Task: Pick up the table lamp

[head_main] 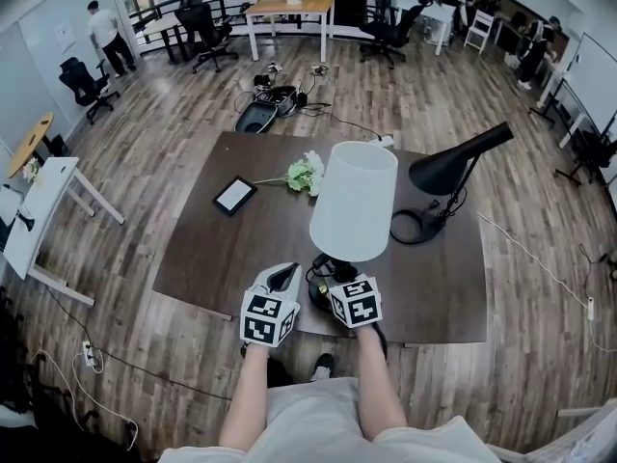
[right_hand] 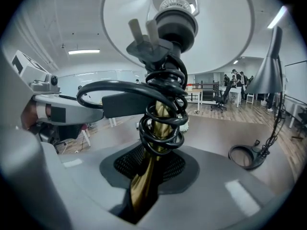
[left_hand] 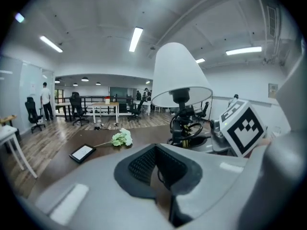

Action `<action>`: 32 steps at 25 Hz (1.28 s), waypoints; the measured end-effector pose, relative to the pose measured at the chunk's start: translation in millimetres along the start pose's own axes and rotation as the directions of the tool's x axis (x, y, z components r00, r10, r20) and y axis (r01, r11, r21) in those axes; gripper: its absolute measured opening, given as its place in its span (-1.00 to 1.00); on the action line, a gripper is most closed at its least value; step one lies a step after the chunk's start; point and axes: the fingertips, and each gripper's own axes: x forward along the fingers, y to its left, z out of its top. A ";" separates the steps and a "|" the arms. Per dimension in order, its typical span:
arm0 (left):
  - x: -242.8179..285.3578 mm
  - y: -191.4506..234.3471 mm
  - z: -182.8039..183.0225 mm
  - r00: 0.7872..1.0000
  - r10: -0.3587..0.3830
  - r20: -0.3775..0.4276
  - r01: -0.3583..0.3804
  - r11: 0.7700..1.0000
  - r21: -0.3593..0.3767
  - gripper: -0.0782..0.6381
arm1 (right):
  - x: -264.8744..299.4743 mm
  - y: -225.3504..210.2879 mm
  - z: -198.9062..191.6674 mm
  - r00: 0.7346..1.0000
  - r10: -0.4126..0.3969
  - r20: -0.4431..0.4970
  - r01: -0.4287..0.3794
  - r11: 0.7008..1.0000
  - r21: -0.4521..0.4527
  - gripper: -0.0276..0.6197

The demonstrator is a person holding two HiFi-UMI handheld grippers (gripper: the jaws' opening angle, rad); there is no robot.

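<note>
The table lamp has a white conical shade point(head_main: 354, 201) and a brass stem point(right_hand: 154, 143) with its black cable point(right_hand: 165, 104) coiled round it. It stands tall near the front edge of the dark table point(head_main: 217, 258). My right gripper point(head_main: 339, 278) is shut on the brass stem low down, the stem running up between its jaws point(right_hand: 148, 176). My left gripper point(head_main: 281, 278) is just left of the lamp, apart from it, with its jaws together and nothing between them point(left_hand: 156, 169). From the left gripper view the lamp point(left_hand: 180, 75) appears ahead to the right, beside the right gripper's marker cube point(left_hand: 242, 126).
A black desk lamp point(head_main: 453, 167) with a ring base stands at the table's right. A tablet point(head_main: 234, 195) and a bunch of pale green flowers point(head_main: 305, 174) lie to the left rear. Office chairs, tables and people stand further off on the wooden floor.
</note>
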 end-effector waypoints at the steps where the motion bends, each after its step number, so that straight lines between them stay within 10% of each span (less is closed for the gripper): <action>1: 0.0 2.6 -1.8 1.000 0.016 -0.010 -0.015 1.000 0.022 -0.77 | 1.1 0.1 0.3 1.000 0.002 0.002 -0.002 1.000 -0.005 -0.57; 32: 2.2 24.0 0.6 1.000 0.017 -0.007 -0.017 1.000 0.016 -0.77 | 22.2 -17.9 9.4 0.999 -0.034 -0.006 0.034 0.999 -0.009 -0.58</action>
